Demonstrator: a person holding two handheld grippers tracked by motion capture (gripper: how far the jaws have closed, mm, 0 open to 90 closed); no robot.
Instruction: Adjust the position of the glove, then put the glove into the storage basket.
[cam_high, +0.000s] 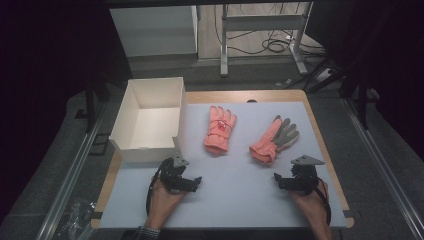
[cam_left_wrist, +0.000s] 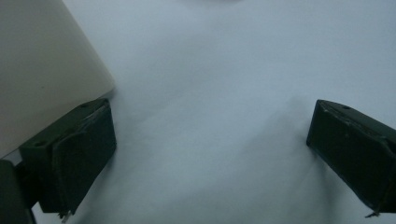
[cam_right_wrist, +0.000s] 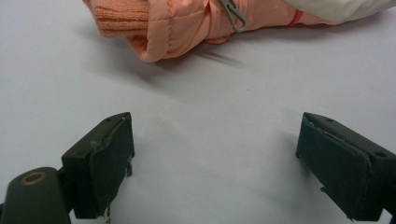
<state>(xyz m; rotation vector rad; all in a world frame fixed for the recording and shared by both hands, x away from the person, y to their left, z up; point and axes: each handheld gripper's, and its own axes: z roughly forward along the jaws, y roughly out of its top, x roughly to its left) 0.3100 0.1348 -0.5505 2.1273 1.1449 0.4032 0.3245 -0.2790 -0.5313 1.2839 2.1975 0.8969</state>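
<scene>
We judge the work barely begun. Both gloves lie flat on the tabletop (cam_high: 240, 200): the left glove (cam_high: 220, 129) just beside the white box (cam_high: 131, 152), the right glove (cam_high: 274, 139) nearer our right gripper (cam_high: 280, 181). The box holds nothing that we can see. Our left gripper (cam_high: 192, 181) rests close to the box's near corner, jaws spread wide with nothing between them; the right gripper's jaws are likewise spread and empty, facing the right glove's cuff. If the gloves are meant for the box, both are left to move.
</scene>
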